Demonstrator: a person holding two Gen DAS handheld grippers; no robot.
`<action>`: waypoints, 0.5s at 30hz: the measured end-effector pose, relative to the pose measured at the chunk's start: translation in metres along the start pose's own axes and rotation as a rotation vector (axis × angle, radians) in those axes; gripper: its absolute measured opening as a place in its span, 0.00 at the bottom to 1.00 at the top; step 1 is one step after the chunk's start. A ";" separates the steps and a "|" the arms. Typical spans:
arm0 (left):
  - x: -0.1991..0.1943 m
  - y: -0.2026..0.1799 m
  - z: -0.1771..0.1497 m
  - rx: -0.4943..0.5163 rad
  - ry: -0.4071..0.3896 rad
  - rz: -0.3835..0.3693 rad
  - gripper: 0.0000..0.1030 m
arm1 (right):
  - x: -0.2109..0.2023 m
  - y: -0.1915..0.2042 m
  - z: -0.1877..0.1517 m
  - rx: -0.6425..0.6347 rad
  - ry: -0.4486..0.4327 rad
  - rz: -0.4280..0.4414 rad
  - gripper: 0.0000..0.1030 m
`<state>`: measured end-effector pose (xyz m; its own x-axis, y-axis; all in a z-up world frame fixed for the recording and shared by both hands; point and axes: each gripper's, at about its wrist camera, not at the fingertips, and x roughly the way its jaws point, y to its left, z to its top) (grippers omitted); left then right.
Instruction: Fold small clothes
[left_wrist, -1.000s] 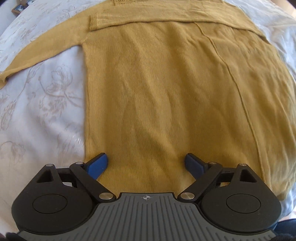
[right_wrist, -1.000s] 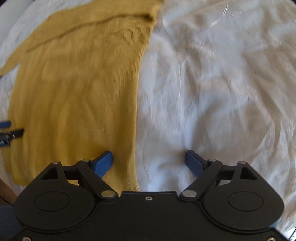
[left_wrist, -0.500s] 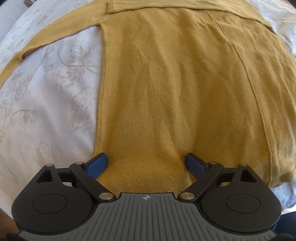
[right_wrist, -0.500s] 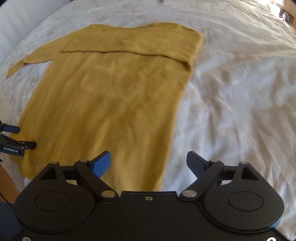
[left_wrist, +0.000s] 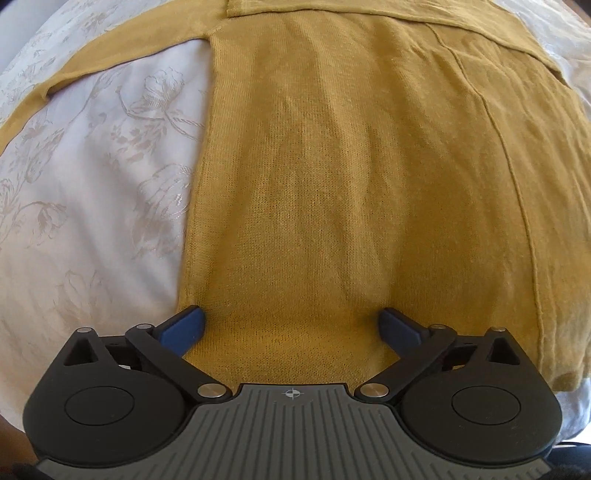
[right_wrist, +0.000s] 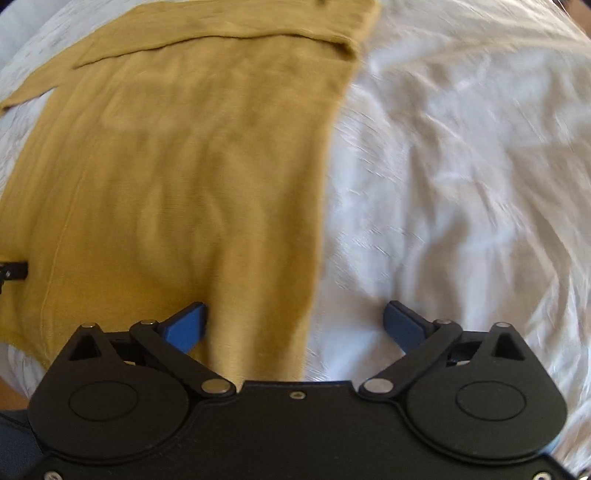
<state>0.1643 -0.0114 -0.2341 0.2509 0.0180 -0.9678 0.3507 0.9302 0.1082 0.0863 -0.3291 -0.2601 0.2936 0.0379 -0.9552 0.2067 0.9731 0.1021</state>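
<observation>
A mustard-yellow knit sweater (left_wrist: 351, 184) lies flat on a white bedspread; one sleeve is folded across its top and the other stretches out to the left. My left gripper (left_wrist: 291, 326) is open, low over the sweater's near hem by its left edge. In the right wrist view the sweater (right_wrist: 177, 177) fills the left half. My right gripper (right_wrist: 293, 321) is open and straddles the sweater's right edge near the hem. A bit of the left gripper (right_wrist: 13, 269) shows at the far left of that view.
The white bedspread with a pale floral pattern (left_wrist: 92, 177) lies left of the sweater. Wrinkled white bedding (right_wrist: 461, 177) spreads to its right. The bed's near edge shows at the bottom left (right_wrist: 11, 391).
Both grippers have come down lower over the sweater's near hem, and the left one has shifted toward the left edge. The right gripper first rose, then came back down. Both stay open.
</observation>
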 end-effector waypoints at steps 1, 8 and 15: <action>0.002 0.001 0.001 -0.001 -0.001 -0.005 1.00 | 0.000 -0.006 -0.001 0.023 -0.002 0.006 0.99; 0.002 0.021 0.006 -0.018 -0.015 -0.078 1.00 | -0.001 0.000 -0.002 0.049 -0.013 -0.003 0.99; -0.029 0.083 0.025 -0.147 -0.133 -0.140 1.00 | -0.040 0.012 0.027 0.156 -0.117 -0.032 0.99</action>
<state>0.2086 0.0566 -0.1914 0.3294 -0.1544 -0.9315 0.2578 0.9638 -0.0686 0.1023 -0.3253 -0.2136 0.3893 -0.0285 -0.9207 0.3573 0.9259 0.1224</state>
